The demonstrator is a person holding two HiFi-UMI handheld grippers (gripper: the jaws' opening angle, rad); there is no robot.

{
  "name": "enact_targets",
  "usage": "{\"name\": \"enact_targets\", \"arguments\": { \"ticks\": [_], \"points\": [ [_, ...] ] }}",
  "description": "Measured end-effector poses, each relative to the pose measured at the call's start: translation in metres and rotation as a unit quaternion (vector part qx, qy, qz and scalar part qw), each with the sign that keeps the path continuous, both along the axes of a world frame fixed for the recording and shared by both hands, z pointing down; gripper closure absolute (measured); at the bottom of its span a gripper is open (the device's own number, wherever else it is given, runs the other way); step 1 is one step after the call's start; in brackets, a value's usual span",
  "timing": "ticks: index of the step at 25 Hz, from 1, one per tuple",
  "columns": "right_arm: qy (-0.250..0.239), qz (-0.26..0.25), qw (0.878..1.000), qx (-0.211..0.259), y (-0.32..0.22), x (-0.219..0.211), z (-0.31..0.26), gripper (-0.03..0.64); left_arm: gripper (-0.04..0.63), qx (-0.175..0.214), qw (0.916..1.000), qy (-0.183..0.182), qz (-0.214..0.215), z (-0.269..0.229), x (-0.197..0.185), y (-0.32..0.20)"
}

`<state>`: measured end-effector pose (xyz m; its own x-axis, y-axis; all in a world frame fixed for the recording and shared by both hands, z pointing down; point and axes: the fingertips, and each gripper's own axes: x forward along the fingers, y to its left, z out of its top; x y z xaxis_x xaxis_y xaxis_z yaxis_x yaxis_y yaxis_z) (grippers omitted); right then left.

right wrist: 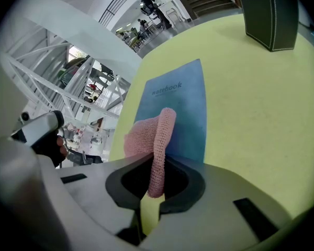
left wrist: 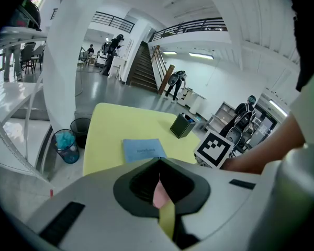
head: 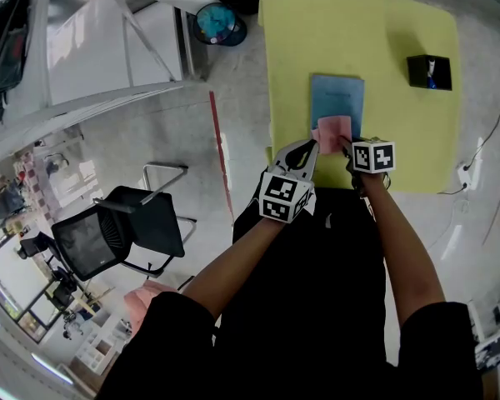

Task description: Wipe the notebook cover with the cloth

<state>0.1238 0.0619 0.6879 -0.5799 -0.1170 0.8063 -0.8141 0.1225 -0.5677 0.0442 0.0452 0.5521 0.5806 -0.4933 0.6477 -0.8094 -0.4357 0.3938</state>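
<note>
Left gripper [left wrist: 158,163] and right gripper [right wrist: 158,160] both clamp the cloth [right wrist: 145,136] with closed jaws; opposing pulls could lift it off the notebook [right wrist: 191,106].

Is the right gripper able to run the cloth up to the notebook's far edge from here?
Probably yes: the right gripper is shut on the cloth, which lies over the notebook's near end; the cover ahead is bare.

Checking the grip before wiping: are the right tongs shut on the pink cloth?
Yes, the right tongs pinch the pink cloth, which drapes over the notebook.
</note>
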Motion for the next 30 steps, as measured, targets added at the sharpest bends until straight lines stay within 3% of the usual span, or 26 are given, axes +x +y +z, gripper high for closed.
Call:
{"name": "enact_targets", "arguments": {
  "ticks": [26,28,30],
  "points": [
    [0.013,0.002,1.000,0.010,-0.002,0.060,-0.009,0.578,0.580,0.009,0.9996,-0.025,-0.010,-0.021,0.036,0.004],
    [0.025,-0.011,0.999,0.019,-0.004,0.066,-0.008,0.578,0.580,0.015,0.9994,-0.026,-0.020,-0.024,0.038,0.000],
    [0.037,-0.024,0.999,0.028,-0.003,0.070,-0.006,0.578,0.580,0.020,0.9974,-0.017,-0.066,-0.030,0.024,-0.007]
  ]
}}
